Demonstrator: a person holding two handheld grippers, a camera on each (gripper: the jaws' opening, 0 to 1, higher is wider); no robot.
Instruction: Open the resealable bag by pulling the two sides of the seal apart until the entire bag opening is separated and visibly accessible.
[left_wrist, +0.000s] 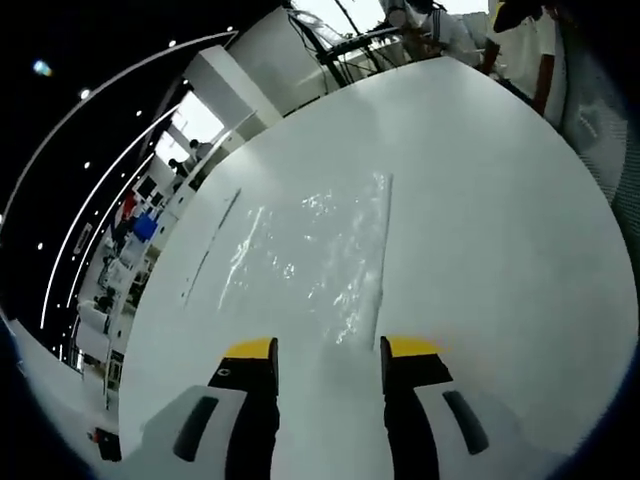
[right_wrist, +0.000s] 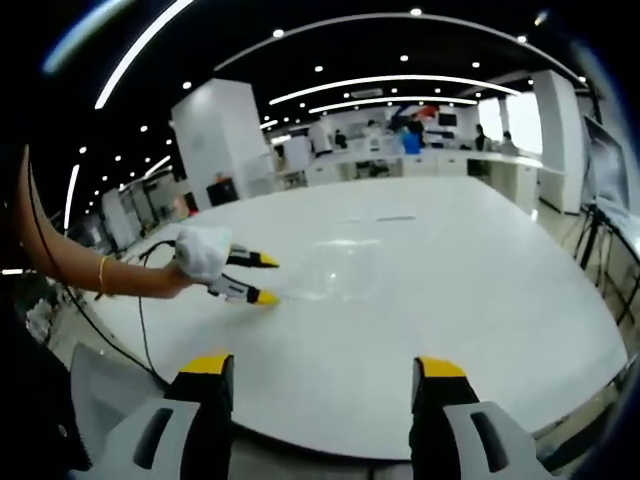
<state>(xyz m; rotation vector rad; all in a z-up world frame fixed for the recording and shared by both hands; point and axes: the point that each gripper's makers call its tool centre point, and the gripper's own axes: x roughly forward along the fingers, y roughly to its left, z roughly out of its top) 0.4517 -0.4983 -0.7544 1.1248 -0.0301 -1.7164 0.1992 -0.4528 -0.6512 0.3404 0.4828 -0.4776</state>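
Nothing of the opening work appears to be done yet, judging by how things lie. A clear resealable bag (left_wrist: 320, 255) is seen flat on the white table (left_wrist: 480, 200), its plastic crinkled and shiny, with a straight strip along one edge that is taken to be the seal. In the left gripper view the bag lies just ahead of the left gripper (left_wrist: 328, 350), whose yellow-tipped jaws are spread apart with bare table between them; nothing is held. The nearest end of the bag is close to the jaw tips, but whether it is touched cannot be told.

In the right gripper view the right gripper (right_wrist: 323, 370) is held near the table edge, well apart from the bag (right_wrist: 335, 272), its jaws likewise spread wide and empty. The left gripper (right_wrist: 262, 280) is also seen there, carried by a hand (right_wrist: 200, 255) with a bracelet at the wrist, its tips pointed at the bag's near edge.

Everything therefore is judged to remain: each side of the seal has to be gripped, one by each gripper, and the two pulled apart along the whole mouth until the opening is plainly accessible.
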